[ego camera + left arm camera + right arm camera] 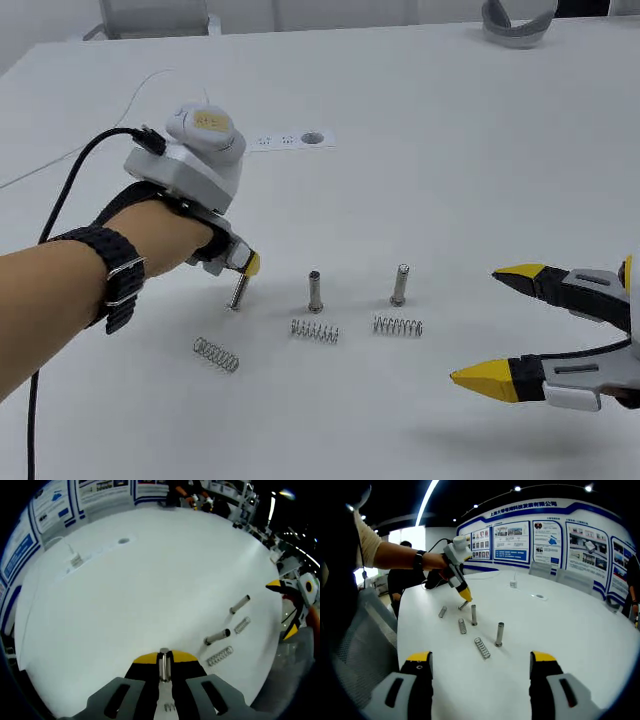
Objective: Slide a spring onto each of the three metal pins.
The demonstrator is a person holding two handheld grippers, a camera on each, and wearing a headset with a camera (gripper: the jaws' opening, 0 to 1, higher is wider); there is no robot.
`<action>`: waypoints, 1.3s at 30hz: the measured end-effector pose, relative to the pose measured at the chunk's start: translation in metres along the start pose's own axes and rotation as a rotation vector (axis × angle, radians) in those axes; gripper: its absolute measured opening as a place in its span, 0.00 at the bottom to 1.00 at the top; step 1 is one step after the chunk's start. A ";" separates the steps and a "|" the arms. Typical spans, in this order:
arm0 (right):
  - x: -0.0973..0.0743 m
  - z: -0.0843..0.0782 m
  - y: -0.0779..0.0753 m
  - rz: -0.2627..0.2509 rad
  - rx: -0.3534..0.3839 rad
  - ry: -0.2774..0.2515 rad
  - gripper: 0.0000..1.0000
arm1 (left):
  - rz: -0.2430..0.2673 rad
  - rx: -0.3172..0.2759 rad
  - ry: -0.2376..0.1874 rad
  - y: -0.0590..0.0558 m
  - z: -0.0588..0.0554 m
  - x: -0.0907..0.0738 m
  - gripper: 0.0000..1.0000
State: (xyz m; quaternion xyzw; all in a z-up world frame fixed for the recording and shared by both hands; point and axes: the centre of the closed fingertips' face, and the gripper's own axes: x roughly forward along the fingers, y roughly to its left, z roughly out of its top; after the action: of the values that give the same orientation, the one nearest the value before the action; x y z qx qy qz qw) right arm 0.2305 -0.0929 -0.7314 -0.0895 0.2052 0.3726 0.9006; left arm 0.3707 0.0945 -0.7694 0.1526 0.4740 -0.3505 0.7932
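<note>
Springs: three short coils of bare metal wire, each lying on its side on the table [450, 150] with none on a pin.
Spring positions: the left spring [216, 354] lies near the left pin, on the person's side of it. The middle spring [314, 330] lies just beside the foot of the middle pin. The right spring [397, 325] lies just beside the foot of the right pin.
Pins: smooth grey metal cylinders with a slightly wider cap. The middle pin [315, 291] and the right pin [400, 285] stand upright and apart from both grippers.
Held pin: the left pin [239, 291] is tilted, its upper end between the yellow tips and its lower end at the table.
Left gripper [247, 265]: white body with yellow-tipped fingers closed narrow on the left pin. It is strapped to a hand, and a black cable [70, 190] runs from it.
Right gripper [476, 324]: grey and black fingers with pointed yellow tips, spread wide with nothing between them. It is well apart from the springs, to their right.
Table surface: plain, matte white.
</note>
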 end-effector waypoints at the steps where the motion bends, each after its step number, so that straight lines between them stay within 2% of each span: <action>1: 0.000 0.001 0.000 0.001 -0.001 -0.001 0.81 | -0.001 -0.004 -0.006 0.000 -0.001 -0.001 0.06; 20: 0.002 0.001 0.003 0.009 -0.009 0.007 0.81 | 0.011 -0.065 -0.117 0.004 -0.015 -0.018 0.06; 39: 0.002 0.000 0.002 0.015 -0.012 0.013 0.81 | 0.031 -0.084 -0.230 0.004 -0.023 -0.027 0.07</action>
State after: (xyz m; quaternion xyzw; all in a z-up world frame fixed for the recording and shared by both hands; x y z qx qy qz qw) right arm 0.2302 -0.0898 -0.7322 -0.0958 0.2093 0.3800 0.8959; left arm 0.3507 0.1217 -0.7576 0.0852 0.3918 -0.3334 0.8533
